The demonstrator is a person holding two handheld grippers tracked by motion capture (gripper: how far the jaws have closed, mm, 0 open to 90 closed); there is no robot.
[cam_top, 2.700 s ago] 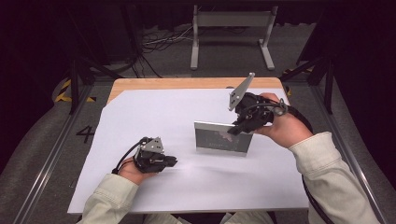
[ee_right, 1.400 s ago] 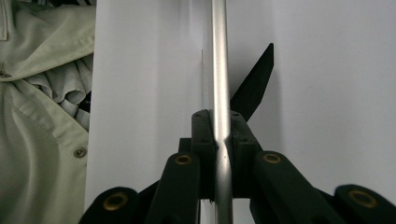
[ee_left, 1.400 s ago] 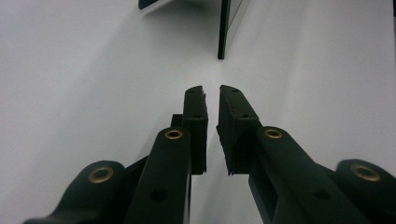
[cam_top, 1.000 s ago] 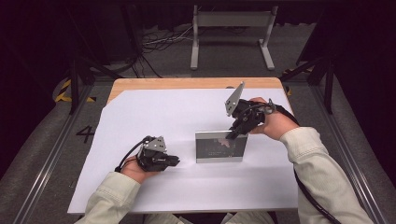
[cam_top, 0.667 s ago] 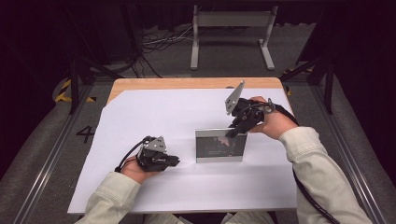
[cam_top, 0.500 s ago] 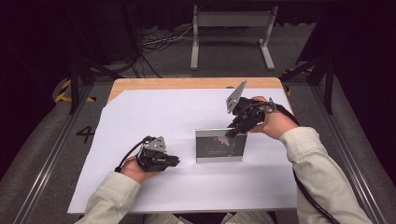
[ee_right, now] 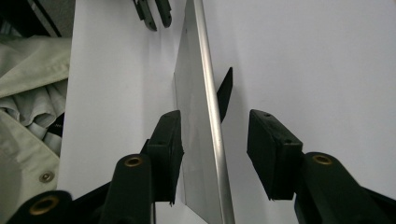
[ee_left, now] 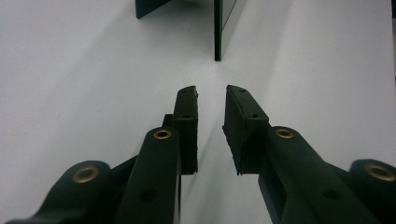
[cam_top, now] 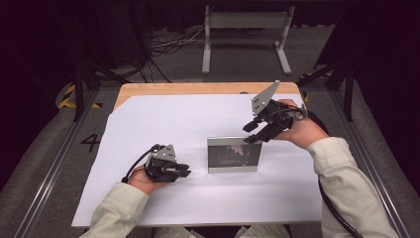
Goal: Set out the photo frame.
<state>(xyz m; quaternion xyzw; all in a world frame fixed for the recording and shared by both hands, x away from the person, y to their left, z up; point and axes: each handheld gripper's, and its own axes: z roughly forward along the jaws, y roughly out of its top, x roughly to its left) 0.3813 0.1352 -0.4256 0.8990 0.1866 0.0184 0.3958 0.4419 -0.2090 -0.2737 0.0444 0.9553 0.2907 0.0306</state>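
- On the white sheet (cam_top: 163, 124) that covered the table, a silver-framed picture frame (cam_top: 234, 154) stood upright near the middle, its glass facing us and its dark back stand (ee_right: 225, 93) propped behind it.
- We could read no brand or label on the frame; its glass gave back a dark, blurred reflection.
- We made out a "4" (cam_top: 91, 142) marked on the grey floor left of the table, with yellow-and-black striped tape (cam_top: 74, 101) beyond it.
- Our right gripper (cam_top: 255, 133) hovered at the frame's upper right corner; its jaws had just been opening, and in the right gripper view they straddled the frame's top edge (ee_right: 205, 93), with a clear gap at the one jaw, while we could not tell whether the other pad touched the glass.
- Our left gripper (cam_top: 184, 171) rested on the sheet just left of the frame, apart from it; its jaws had just been opening too, with nothing between them.
- Beyond the table stood a grey metal stand (cam_top: 246, 22) and loose cables (cam_top: 173, 42) on the floor.
- Nothing lay between either gripper and the frame.
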